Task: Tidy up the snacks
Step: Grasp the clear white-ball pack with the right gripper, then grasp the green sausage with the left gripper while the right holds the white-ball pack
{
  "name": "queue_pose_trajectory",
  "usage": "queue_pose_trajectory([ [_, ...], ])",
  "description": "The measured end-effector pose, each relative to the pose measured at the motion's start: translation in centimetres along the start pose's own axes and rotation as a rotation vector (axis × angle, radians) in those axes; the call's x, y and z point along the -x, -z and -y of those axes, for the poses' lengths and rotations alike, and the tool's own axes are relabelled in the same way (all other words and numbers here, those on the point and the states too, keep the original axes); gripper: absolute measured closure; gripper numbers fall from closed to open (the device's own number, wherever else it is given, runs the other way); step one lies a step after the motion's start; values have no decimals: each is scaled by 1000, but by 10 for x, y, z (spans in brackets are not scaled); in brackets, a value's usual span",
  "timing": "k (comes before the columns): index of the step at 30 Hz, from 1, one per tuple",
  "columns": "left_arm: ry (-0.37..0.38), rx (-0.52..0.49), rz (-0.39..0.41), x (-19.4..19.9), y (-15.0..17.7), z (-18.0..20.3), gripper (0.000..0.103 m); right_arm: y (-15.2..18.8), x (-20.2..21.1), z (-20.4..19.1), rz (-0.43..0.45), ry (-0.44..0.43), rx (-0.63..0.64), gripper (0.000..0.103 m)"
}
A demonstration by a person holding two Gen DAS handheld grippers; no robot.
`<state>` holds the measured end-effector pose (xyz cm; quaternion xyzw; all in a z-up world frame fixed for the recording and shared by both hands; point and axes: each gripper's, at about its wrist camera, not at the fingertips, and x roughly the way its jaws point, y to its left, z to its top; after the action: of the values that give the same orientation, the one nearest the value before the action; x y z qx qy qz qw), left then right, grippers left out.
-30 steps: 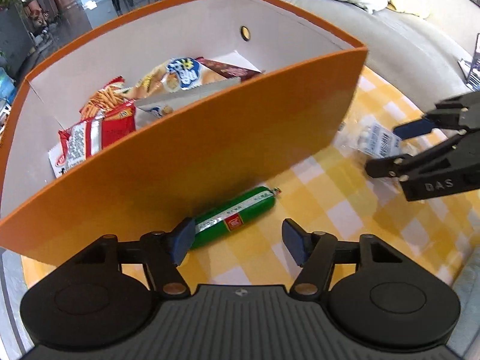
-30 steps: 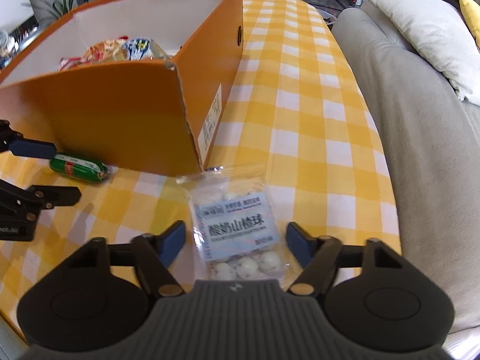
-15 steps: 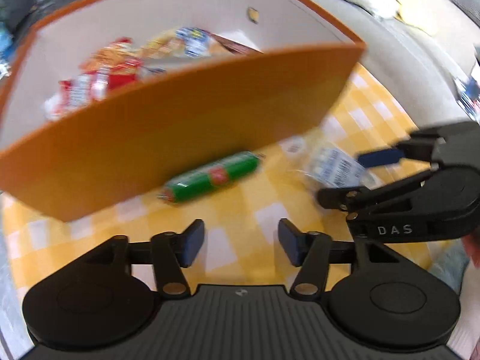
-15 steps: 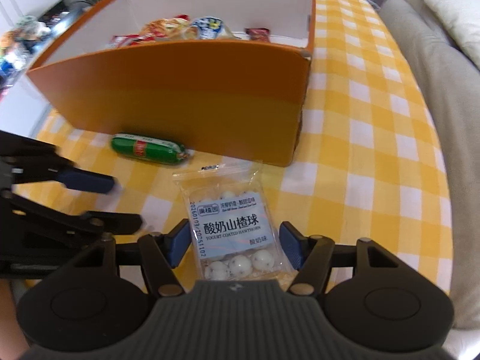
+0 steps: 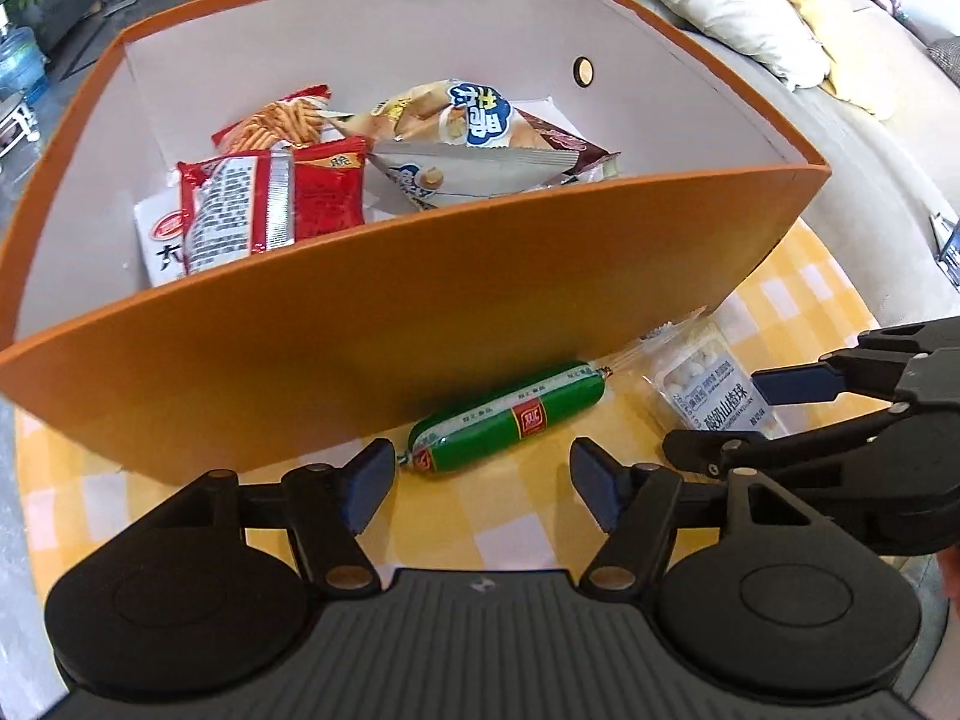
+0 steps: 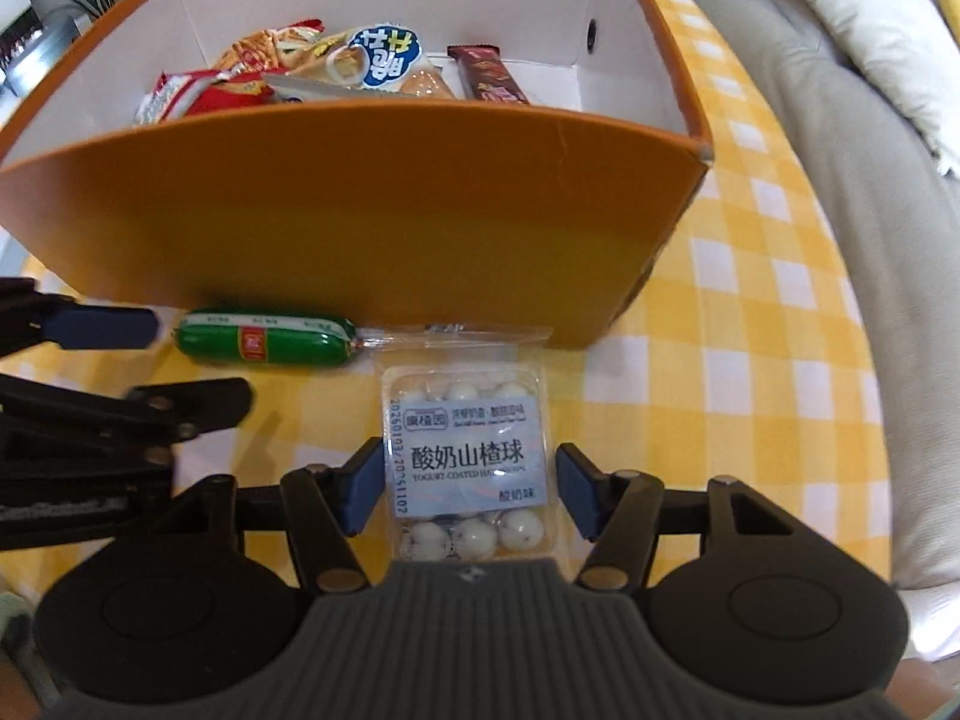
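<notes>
A green sausage lies on the yellow checked cloth against the front wall of the orange box. My left gripper hovers just short of it, jaws opening, the sausage's near end level with the left pad. To the right lies a clear packet of white yogurt-coated balls. My right gripper straddles it, jaws closing, with a thin gap still showing at the right pad. Several snack bags lie inside the box.
A grey sofa with pale cushions runs along the table's right edge. The checked tablecloth stretches right of the box. The two grippers stand close side by side in front of the box wall.
My left gripper's jaws have widened and it has drawn closer to the sausage. My right gripper has swung to face the box, its jaws narrowing around the packet.
</notes>
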<state>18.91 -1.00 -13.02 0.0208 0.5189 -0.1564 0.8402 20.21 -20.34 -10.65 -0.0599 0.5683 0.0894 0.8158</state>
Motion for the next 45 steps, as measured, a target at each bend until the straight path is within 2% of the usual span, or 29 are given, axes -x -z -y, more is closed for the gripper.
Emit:
queue_pose_trajectory([
  [3, 20, 2, -10, -5, 2, -2, 25, 1, 2, 4, 3, -27, -11, 45],
  [7, 93, -14, -26, -1, 6, 0, 35, 3, 2, 10, 15, -74, 0, 45],
  [10, 157, -46, -60, 4, 9, 11, 35, 1, 3, 19, 3, -117, 16, 45],
  [13, 178, -91, -79, 8, 13, 29, 35, 1, 5, 29, -16, -150, 4, 45],
  [16, 187, -107, -83, 10, 13, 41, 35, 6, 7, 33, -32, -136, -3, 45],
  [18, 148, -113, -70, 12, 14, 49, 34, 8, 9, 35, -45, -117, -9, 45],
  [21, 58, -192, -27, 14, 14, 62, 27, 13, 13, 41, -50, -85, -11, 45],
  [26, 32, -245, -29, 3, 5, 72, 25, 21, 15, 55, -50, -59, -22, 45],
  [29, 21, -262, -42, -8, -1, 76, 25, 24, 14, 58, -42, -71, -27, 45],
  [33, -5, -247, -67, -22, -4, 77, 25, 27, 12, 66, -32, -48, -44, 45],
  [36, -29, -240, -87, -29, -4, 76, 22, 28, 12, 71, -30, -66, -53, 44],
  [39, -51, -233, -89, -32, -4, 77, 15, 28, 10, 69, -29, -69, -43, 44],
  [41, -68, -187, -101, -35, -4, 73, 4, 28, 7, 69, -32, -73, -42, 44],
  [45, -92, -151, -115, -38, -5, 70, 0, 31, 6, 68, -25, -71, -38, 43],
])
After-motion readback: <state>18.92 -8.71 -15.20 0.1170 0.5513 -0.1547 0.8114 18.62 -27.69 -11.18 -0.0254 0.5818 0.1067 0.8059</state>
